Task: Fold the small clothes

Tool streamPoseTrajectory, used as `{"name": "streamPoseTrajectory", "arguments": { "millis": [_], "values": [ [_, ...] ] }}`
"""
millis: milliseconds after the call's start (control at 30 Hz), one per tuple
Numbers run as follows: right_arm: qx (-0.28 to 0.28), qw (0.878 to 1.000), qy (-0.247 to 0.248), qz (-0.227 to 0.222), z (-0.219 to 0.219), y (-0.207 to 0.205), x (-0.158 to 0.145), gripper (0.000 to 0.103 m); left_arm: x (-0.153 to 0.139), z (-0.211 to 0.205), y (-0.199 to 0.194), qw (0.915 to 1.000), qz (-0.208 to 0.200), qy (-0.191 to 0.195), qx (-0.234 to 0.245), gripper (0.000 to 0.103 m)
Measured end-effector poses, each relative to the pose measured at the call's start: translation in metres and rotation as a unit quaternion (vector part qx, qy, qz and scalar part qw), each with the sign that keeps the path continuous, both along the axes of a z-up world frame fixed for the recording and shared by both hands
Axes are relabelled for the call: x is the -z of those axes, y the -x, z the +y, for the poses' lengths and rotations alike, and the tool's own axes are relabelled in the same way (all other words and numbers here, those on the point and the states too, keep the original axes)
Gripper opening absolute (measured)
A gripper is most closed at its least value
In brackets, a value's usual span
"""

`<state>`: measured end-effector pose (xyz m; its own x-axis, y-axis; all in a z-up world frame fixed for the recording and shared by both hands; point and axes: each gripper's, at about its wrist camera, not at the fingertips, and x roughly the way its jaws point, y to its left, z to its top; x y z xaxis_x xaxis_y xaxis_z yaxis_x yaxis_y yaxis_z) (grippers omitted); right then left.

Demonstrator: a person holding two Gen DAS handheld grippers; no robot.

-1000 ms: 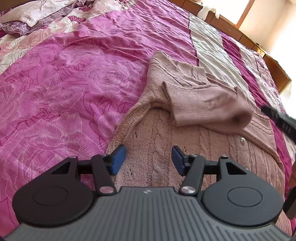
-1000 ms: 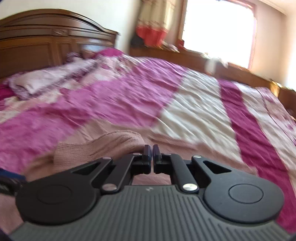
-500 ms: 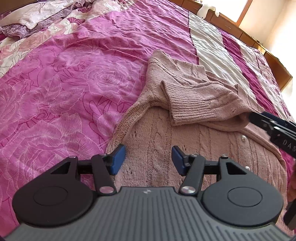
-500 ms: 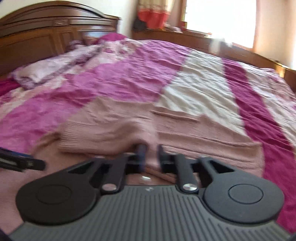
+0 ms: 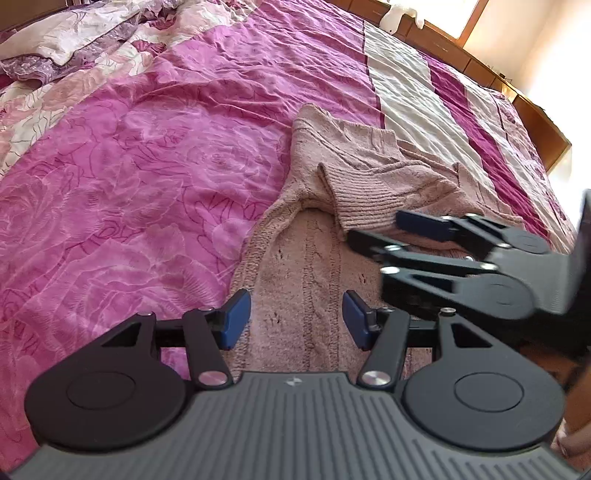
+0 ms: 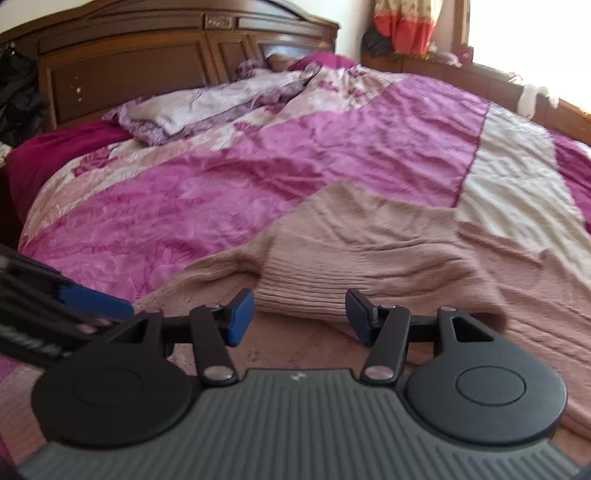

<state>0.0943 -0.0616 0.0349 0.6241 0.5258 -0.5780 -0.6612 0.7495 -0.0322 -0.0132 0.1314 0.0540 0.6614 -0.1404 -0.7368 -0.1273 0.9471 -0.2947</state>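
Your right gripper is spreading its jaws, nothing between them; the ribbed cuff of the folded sleeve lies just ahead. Your left gripper hangs open over the dusty-pink cable-knit cardigan, spread lengthwise on the magenta floral bedspread.

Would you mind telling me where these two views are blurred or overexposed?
Left wrist view: the right gripper at the right edge is smeared, the window corner is blown out, and the sweater is sharp. Right wrist view: soft all over, the window is washed white.
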Motion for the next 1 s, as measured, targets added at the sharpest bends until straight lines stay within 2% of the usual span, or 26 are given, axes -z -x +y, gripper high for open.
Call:
{"name": "streamPoseTrajectory", "arguments": {
  "millis": [133,233,267,333,367,400,733,1000],
  "values": [
    [-0.009,0.999,0.034,-0.007,0.018,-0.006,0.012,0.055,-0.001,0.002,0.001,1.0000,-0.003,-0.002,0.000,0.063],
    [-0.003,0.999,0.039,-0.014,0.021,-0.008,0.013,0.037,-0.001,0.003,0.000,1.0000,-0.004,0.002,0.002,0.063],
    [0.000,0.999,0.031,-0.010,0.020,-0.008,0.011,0.026,-0.001,0.002,0.000,1.0000,-0.003,0.000,0.003,0.063],
    [0.009,1.000,0.017,-0.011,0.018,-0.008,0.005,0.018,-0.001,0.000,-0.002,1.0000,-0.004,-0.003,0.004,0.063],
    [0.013,1.000,0.012,-0.017,0.016,-0.005,0.001,0.010,-0.001,-0.002,-0.002,1.0000,-0.005,-0.003,0.004,0.063],
    [0.017,1.000,0.010,-0.023,0.014,-0.004,-0.002,0.008,-0.001,-0.003,-0.002,1.0000,-0.006,-0.002,0.004,0.063],
    [0.083,0.993,-0.066,-0.043,-0.031,0.000,-0.036,0.008,-0.001,-0.016,-0.004,0.9998,-0.006,-0.011,0.018,0.063],
    [0.157,0.976,-0.130,-0.080,-0.086,-0.005,-0.073,0.007,-0.007,-0.026,-0.008,0.9993,-0.013,-0.017,0.030,0.063]
  ]
}}
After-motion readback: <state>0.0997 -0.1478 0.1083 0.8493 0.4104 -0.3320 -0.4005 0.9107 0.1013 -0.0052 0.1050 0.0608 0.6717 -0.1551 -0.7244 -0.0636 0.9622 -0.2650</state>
